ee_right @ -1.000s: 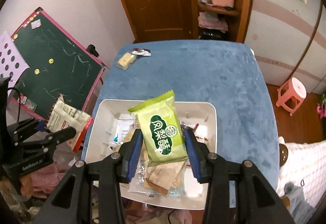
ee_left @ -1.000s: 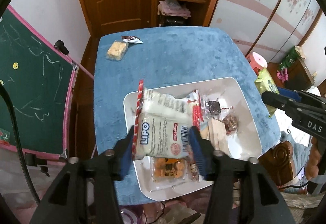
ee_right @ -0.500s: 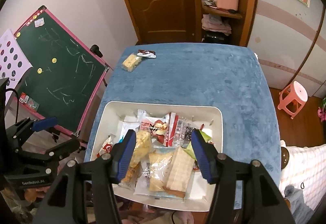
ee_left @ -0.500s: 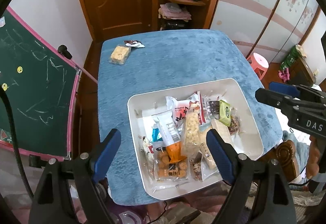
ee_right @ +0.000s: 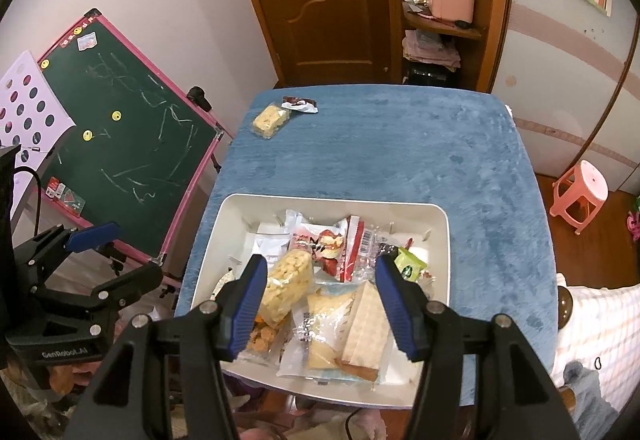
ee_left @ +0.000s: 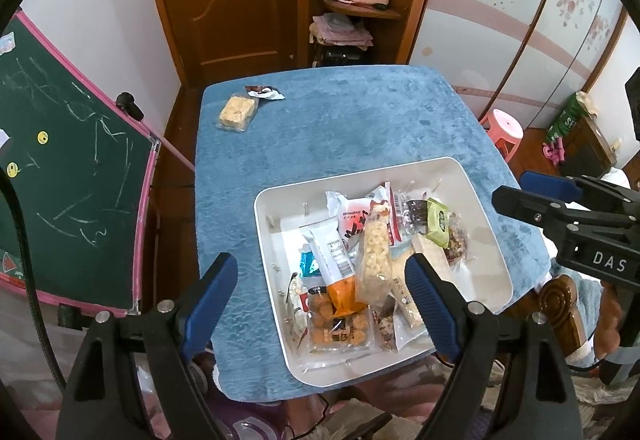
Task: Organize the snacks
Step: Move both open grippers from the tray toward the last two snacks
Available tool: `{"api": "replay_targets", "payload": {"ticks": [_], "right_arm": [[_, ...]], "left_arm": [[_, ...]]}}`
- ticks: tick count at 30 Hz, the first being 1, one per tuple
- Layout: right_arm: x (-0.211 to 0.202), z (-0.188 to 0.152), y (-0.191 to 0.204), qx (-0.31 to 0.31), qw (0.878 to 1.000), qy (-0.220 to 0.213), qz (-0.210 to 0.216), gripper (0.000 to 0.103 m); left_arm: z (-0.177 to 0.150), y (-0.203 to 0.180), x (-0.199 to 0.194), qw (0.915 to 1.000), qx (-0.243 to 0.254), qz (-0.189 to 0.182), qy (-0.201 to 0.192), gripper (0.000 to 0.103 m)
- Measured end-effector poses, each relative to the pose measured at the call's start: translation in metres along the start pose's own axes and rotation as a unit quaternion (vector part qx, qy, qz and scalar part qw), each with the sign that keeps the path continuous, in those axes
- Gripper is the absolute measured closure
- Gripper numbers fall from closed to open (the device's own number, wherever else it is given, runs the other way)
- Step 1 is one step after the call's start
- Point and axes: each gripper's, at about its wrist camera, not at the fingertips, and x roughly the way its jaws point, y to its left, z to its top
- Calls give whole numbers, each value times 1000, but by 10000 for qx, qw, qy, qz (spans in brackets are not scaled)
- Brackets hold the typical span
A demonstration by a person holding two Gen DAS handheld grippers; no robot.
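White letters "DAS" stood on the black body of the right gripper [ee_left: 536, 196]; "GenRobot.AI" stood on the black body of the left gripper [ee_right: 108, 260]. Packet print was unreadable.

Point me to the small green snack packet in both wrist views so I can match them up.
Left wrist: green packet in the white tray's far right part, just right of the dark wrapper.
Right wrist: green packet right of centre in the white tray, just beyond the right gripper's right fingertip.
Shared landmark: the yellow cracker pack at the table's far left corner.
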Motion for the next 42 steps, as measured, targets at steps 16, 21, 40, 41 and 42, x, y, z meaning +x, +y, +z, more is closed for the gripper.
{"api": "replay_targets", "payload": {"ticks": [16, 21, 40, 41, 42], "right_arm": [[19, 13, 29, -275, 9994, 101, 209, 46], [24, 57, 37, -621, 9979, -33, 159, 46], [251, 291, -6, -338, 9962, 440, 673, 46], [274, 297, -11, -132, 9950, 597, 785, 46], [295, 301, -15, 57, 9934, 736, 883, 46]], "left_arm": [[12, 42, -8, 9992, -198, 359, -4, 18], [48, 59, -6, 9980, -212, 560, -179, 18], [229, 148, 245, 9930, -663, 769, 607, 12], [231, 154, 263, 9921, -729, 760, 684, 12], [230, 154, 275, 9915, -752, 773, 734, 12]]}}
